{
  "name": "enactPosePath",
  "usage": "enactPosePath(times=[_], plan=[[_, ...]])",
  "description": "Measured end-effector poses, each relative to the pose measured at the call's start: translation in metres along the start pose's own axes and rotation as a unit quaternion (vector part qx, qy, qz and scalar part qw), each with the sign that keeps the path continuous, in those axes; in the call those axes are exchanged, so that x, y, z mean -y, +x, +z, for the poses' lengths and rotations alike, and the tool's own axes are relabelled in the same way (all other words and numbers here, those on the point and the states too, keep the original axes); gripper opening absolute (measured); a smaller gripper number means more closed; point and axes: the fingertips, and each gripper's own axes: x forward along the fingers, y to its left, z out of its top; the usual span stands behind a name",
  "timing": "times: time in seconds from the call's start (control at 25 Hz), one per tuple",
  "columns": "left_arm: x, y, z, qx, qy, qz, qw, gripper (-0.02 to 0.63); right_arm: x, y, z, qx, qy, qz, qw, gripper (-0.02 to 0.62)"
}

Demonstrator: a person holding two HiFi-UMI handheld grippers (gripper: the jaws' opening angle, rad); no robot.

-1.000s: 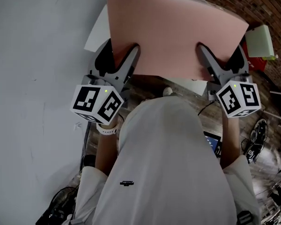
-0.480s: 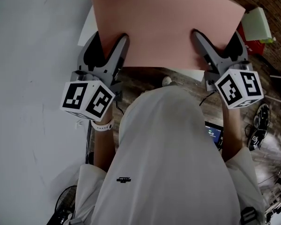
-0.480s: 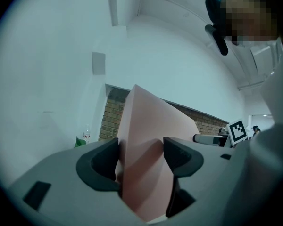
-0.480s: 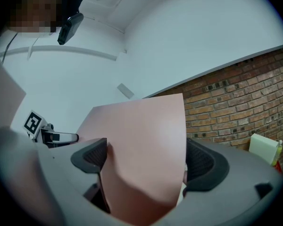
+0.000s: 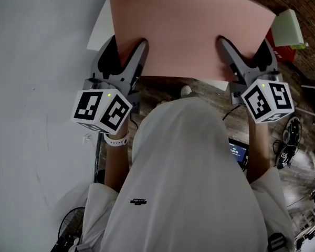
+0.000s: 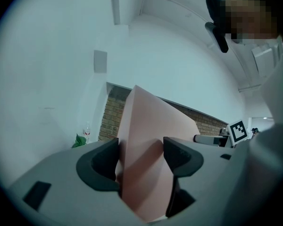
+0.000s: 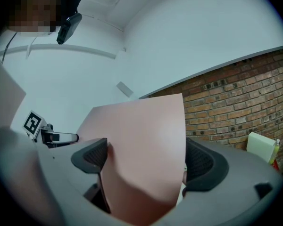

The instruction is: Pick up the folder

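The pink folder [image 5: 189,30] hangs in the air in front of me, held by its near edge at two places. My left gripper [image 5: 125,49] is shut on its left part and my right gripper [image 5: 245,46] on its right part. In the left gripper view the folder [image 6: 146,140] stands bent between the two dark jaws of the left gripper [image 6: 140,149]. The right gripper view shows the folder [image 7: 141,145] filling the gap of the right gripper [image 7: 146,157] and curving up toward the brick wall. The folder's far edge runs out of the head view.
A large white surface [image 5: 37,88] fills the left. White sheets [image 5: 100,30] lie under the folder's left corner. A pale green box [image 5: 289,28] and a red thing [image 5: 283,51] stand at the right by the brick wall. Cables and a small screen [image 5: 237,152] lie on the wooden floor.
The folder and both grippers sit a little further left and higher in the head view than a second ago. Both grips on the folder look unchanged.
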Motion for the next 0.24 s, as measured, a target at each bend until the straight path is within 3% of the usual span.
enactPosePath(times=[0.24], plan=[[-0.0038,-0.0047,-0.0019,-0.004,-0.005,0.0,1.0,0.304,-0.0056,-0.0016,-0.0032,-0.005,0.002,-0.001,1.0,0.492]])
